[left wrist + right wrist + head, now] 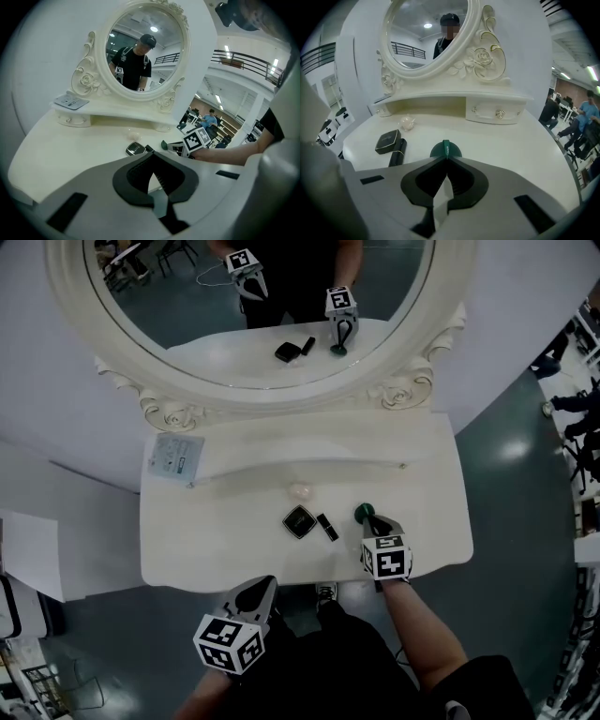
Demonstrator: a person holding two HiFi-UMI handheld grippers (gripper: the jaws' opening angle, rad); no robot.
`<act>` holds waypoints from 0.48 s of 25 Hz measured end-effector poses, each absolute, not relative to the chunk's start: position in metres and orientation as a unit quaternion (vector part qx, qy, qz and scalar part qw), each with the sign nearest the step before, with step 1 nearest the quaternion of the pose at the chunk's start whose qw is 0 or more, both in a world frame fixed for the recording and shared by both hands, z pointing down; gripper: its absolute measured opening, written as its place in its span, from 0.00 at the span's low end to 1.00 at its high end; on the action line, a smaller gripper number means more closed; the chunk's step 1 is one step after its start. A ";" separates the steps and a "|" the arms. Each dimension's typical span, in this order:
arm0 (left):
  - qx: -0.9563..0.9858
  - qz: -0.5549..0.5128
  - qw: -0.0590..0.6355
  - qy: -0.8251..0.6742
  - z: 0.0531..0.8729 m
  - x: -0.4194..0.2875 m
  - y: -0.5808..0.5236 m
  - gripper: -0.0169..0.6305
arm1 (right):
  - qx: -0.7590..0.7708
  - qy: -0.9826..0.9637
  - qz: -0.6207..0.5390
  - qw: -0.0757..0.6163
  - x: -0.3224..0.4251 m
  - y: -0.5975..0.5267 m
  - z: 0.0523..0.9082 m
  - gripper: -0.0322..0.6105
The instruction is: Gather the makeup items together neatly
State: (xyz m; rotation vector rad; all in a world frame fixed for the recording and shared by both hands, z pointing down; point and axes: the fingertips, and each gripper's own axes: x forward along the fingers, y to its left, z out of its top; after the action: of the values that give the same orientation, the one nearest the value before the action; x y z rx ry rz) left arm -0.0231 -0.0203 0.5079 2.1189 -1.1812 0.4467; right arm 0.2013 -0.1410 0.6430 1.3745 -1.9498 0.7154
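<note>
A dark green round item [363,513] rests on the white dressing table [187,540] at the right. My right gripper [371,520] is shut on it; in the right gripper view its thin green edge [446,149] sticks up between the closed tips. To its left lie a black square compact [299,521] and a black lipstick tube [327,527], side by side. A small pale pink piece [300,491] sits just behind them. My left gripper [269,582] hangs over the table's front edge, shut and holding nothing, short of the compact [135,149].
A raised shelf [309,465] with small drawers [500,113] runs along the back under the oval mirror's carved frame [159,407]. A pale blue packet [175,457] lies on the shelf's left end. The table drops off to grey floor on all sides.
</note>
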 end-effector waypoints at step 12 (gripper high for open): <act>0.851 0.197 0.309 -0.376 0.504 -0.037 -0.034 0.04 | 0.608 -0.671 0.267 0.329 0.248 -0.117 0.634 0.10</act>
State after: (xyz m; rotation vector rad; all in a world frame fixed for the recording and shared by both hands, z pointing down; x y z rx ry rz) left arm -0.0367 -0.0343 0.5035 2.2499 -0.9934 0.5218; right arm 0.2481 -0.1172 0.6339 1.5910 -1.7561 0.6983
